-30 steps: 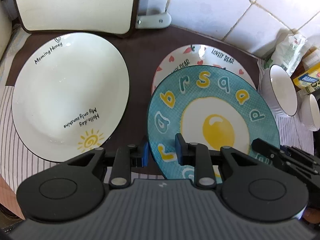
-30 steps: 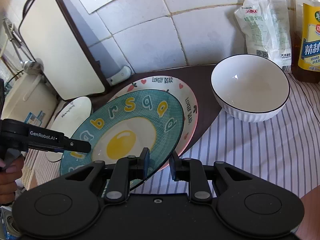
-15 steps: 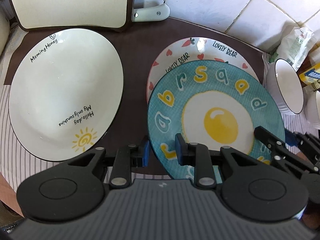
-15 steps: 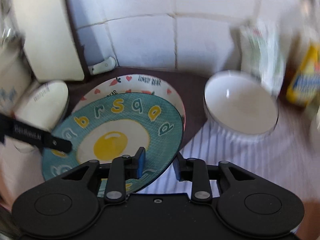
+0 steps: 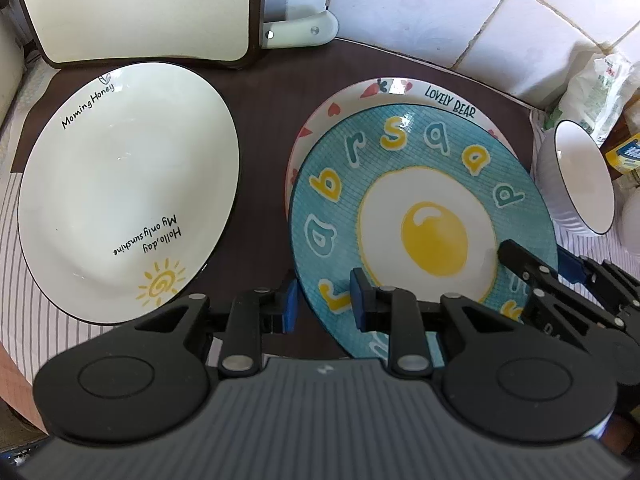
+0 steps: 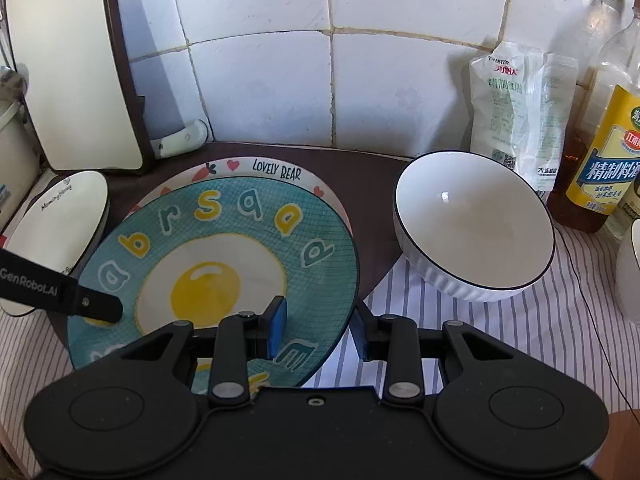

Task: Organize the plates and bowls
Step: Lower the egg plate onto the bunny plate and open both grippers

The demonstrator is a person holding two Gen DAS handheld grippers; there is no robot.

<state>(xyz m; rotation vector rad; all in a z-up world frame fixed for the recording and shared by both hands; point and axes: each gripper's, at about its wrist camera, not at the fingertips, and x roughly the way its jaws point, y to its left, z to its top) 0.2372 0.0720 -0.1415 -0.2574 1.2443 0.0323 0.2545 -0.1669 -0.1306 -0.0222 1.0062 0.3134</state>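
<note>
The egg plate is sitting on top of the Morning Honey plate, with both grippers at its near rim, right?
Not quite. The egg plate sits on the Lovely Bear plate; the Morning Honey plate lies apart to its left, as the left wrist view shows. The left gripper and right gripper are at its near rim.

A cream cutting board with a dark rim leans against the white tiled wall, while a clear plastic bag and a yellow-labelled oil bottle stand on the striped cloth covering the worktop.
</note>
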